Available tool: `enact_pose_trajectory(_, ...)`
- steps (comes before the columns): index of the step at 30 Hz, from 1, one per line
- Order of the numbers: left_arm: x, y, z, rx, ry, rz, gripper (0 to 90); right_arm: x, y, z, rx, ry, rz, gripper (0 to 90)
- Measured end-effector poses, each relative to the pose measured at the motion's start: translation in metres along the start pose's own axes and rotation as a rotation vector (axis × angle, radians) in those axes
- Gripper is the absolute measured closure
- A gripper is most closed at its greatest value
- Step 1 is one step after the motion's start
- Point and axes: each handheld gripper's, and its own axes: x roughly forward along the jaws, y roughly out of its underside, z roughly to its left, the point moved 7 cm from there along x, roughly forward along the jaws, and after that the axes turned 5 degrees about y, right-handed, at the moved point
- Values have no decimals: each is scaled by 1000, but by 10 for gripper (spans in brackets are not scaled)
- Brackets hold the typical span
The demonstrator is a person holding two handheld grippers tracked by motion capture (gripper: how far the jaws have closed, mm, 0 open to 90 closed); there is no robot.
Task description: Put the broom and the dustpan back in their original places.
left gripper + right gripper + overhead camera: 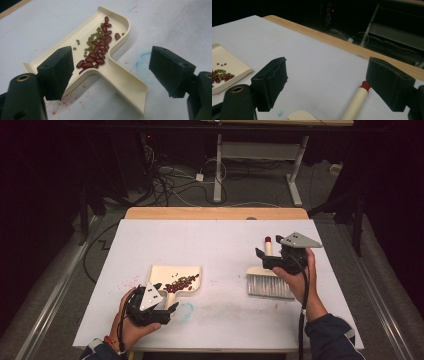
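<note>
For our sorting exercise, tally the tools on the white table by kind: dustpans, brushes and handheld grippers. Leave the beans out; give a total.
Dustpan (cream, holding red and green beans): 1
Brush (cream, grey bristles, red-tipped handle): 1
Handheld grippers: 2, the left gripper and the right gripper, both with jaws open
Total: 4

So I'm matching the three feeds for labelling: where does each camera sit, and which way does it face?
High view: above the person's side, looking forward and down on the table; both forearms, left gripper, right gripper.
Left gripper view: on the left gripper, facing down at the dustpan of beans; open jaws.
Right gripper view: on the right gripper, facing across the table; open jaws, brush handle.
All three views show the dustpan.
</note>
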Motion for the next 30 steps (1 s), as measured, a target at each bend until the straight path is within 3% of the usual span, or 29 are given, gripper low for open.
enact_pose_trajectory(11, -6, -3, 0, 50, -21, -10, 188, -19, 1, 9, -57, 1, -7, 186)
enact_pose_trajectory(25, -7, -3, 0, 59, -37, -10, 188, -46, 11, 22, -145, -11, -22, 200)
enact_pose_trajectory(30, -8, -1, 1, 59, -45, -5, 188, -54, 18, 21, -145, -19, -31, 201)
